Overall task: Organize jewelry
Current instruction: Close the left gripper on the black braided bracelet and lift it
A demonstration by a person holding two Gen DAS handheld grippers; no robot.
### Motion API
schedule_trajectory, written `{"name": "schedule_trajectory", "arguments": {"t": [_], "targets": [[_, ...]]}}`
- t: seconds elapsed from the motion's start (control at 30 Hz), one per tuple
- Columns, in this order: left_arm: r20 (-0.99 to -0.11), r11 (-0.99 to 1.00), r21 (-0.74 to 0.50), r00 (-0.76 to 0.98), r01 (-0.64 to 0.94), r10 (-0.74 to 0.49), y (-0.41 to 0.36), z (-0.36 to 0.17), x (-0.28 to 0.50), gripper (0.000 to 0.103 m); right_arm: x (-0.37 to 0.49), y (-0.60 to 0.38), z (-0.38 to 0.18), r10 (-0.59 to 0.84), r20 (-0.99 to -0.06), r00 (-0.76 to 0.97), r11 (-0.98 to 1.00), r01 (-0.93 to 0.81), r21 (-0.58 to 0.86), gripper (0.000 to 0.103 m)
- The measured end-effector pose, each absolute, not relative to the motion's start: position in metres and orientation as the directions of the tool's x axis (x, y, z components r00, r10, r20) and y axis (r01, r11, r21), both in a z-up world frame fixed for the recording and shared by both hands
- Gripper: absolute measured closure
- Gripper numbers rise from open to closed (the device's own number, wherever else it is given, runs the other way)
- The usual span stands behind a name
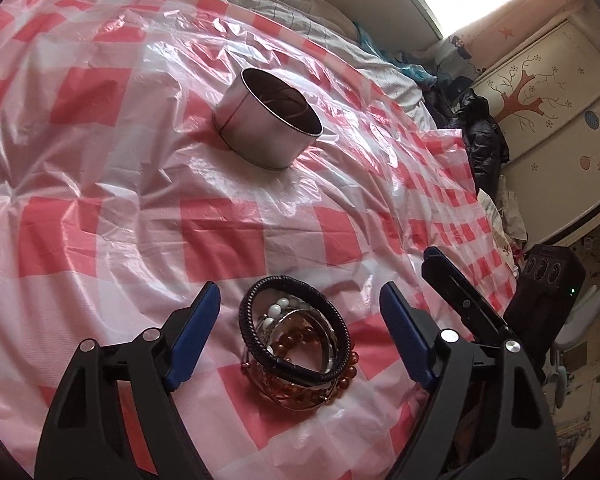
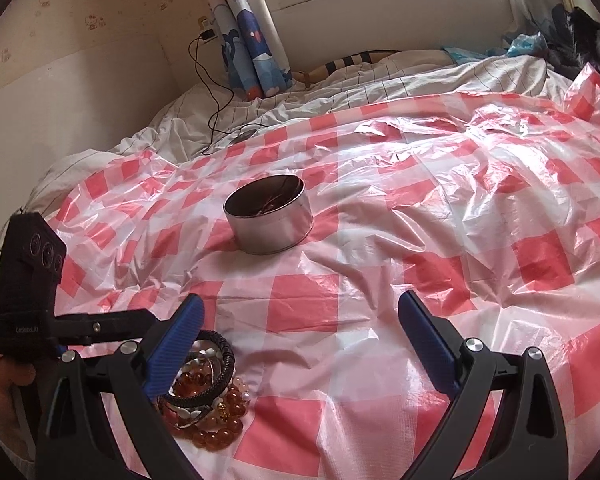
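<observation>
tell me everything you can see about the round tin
The tin is a low, round, silvery metal can with no lid on it, standing upright on the red-and-white checked plastic sheet. A seam rings its base and a thin line runs down its wall. Its inside looks dark, with a few thin wire-like loops in it. It sits apart from the bracelet pile, and no gripper touches it.

Heaped together on the checked plastic sheet: black braided bracelet on top, tilted, over amber beads, white beads and thin metal bangles. Well apart: open round tin, upright.
</observation>
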State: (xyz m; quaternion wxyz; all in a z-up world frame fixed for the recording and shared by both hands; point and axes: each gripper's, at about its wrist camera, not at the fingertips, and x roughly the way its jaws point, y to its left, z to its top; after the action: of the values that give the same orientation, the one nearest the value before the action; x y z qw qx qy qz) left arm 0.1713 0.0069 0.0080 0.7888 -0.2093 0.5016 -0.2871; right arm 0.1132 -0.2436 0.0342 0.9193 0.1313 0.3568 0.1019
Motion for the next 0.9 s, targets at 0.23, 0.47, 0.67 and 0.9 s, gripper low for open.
{"name": "schedule_trajectory", "arguments": {"t": [0.23, 0.47, 0.67, 0.9], "targets": [[-0.709, 0.774, -0.588, 0.311, 0.235, -0.633, -0.001, 0.000, 0.175, 0.059, 0.120, -0.271, 0.023, 0.341, -0.630, 0.698, 0.886, -0.014, 0.464, 0.010], [-0.781, 0.848, -0.440, 0.340, 0.295, -0.524, -0.013, 0.003, 0.173, 0.093, 0.122, -0.274, 0.021, 0.340, -0.636, 0.693, 0.881, 0.002, 0.473, 0.010], [-0.815, 0.859, -0.438, 0.286, 0.264, -0.504, -0.009, -0.012, 0.181, 0.091, 0.121, -0.272, 0.020, 0.341, -0.639, 0.690, 0.884, -0.005, 0.467, 0.010], [-0.804, 0.851, -0.427, 0.303, 0.306, -0.512, -0.012, -0.009, 0.179, 0.094, 0.122, -0.269, 0.021, 0.343, -0.638, 0.689, 0.887, -0.014, 0.461, 0.010]]}}
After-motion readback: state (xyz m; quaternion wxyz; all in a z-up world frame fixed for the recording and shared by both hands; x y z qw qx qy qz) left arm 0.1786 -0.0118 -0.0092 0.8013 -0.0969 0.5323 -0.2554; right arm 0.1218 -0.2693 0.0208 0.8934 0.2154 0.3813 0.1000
